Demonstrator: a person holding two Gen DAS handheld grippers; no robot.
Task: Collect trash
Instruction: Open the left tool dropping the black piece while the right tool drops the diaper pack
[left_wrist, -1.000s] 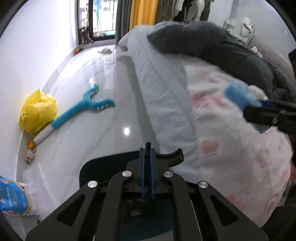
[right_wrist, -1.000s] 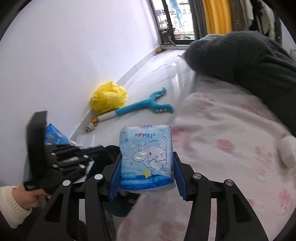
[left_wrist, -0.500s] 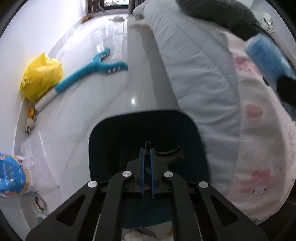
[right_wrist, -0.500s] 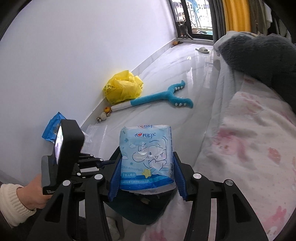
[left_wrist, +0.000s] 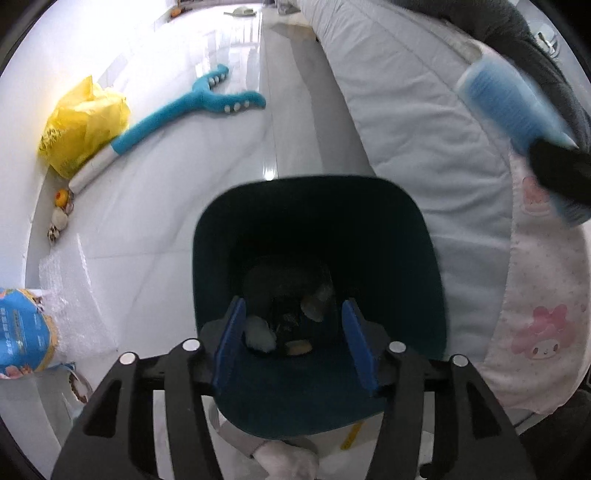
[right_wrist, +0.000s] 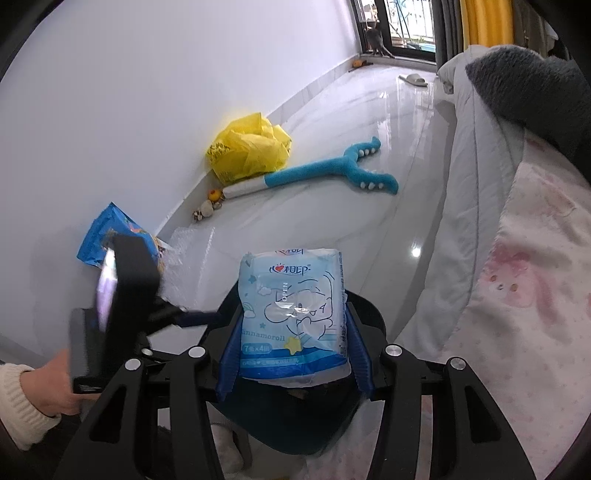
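While the left gripper (left_wrist: 295, 339) hangs over the dark teal bin (left_wrist: 424, 258), its jaws are opening with nothing gripped between the blue pads. Only the left wrist view looks down into the bin, where pale scraps of trash (left_wrist: 260, 334) lie on the bottom. Left of the bin in that view sit a blue snack bag (left_wrist: 22, 332) on bubble wrap and, further off by the wall, a yellow plastic bag (left_wrist: 83, 125) with a blue forked plush toy (left_wrist: 192, 107) beside it. Right of the bin runs the bed (left_wrist: 413, 122), and above it a blurred blue packet shows in the other gripper.

Only the right wrist view shows that packet sharply: the right gripper (right_wrist: 293, 350) is clamped on a light blue tissue pack (right_wrist: 293, 314), upright between the pads, just above the bin's rim (right_wrist: 369, 314). Left of the bin here appears a hand (right_wrist: 51, 384) in a cream cuff holding the left gripper's handle. Right of the bin lies a pink-printed blanket (right_wrist: 524, 314).
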